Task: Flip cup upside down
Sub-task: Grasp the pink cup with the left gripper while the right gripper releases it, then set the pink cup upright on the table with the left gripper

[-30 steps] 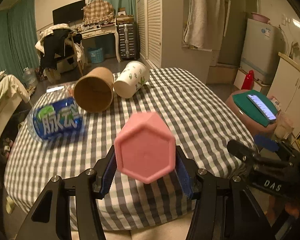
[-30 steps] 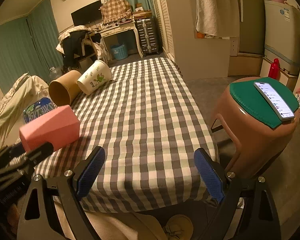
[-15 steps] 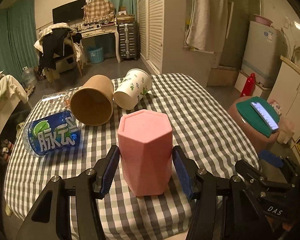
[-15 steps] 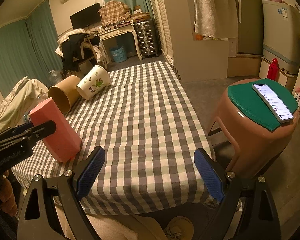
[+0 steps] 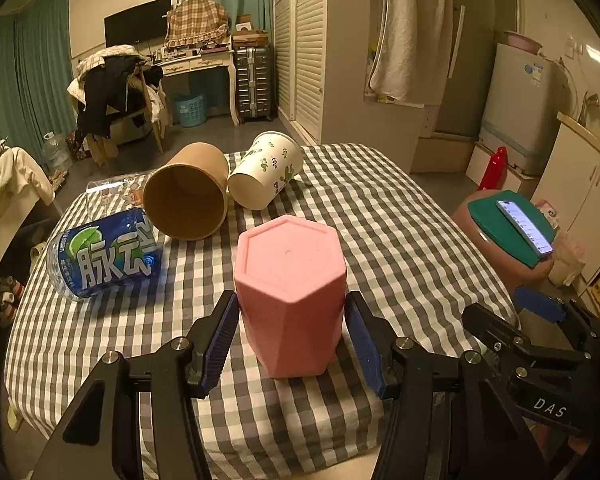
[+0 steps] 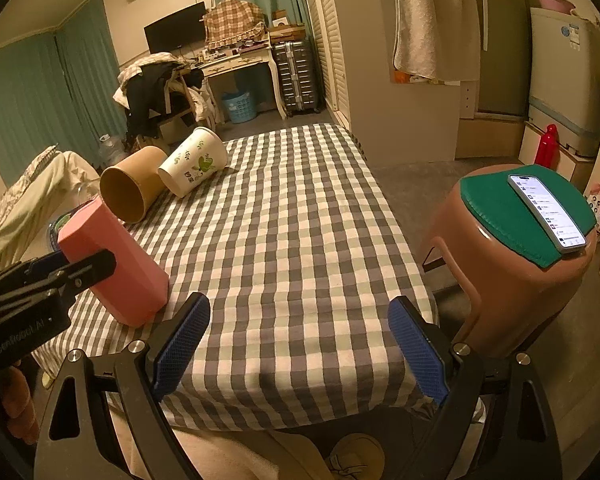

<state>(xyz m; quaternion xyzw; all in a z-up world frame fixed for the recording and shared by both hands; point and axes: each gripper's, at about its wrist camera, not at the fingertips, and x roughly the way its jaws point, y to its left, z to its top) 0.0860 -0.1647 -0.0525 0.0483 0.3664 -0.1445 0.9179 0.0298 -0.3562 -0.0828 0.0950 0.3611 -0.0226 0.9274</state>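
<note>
One pink cup now stands base-up on the counter, no longer lifted sideways; left tool has eased narrowly apart, right tool wide, so the flip looks finished.

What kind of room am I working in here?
Most likely a small lived-in flat or studio, not a lab. A TV hangs over a cluttered desk, a suitcase stands by louvred wardrobe doors, and a fridge sits off to the right of the checked table.
</note>
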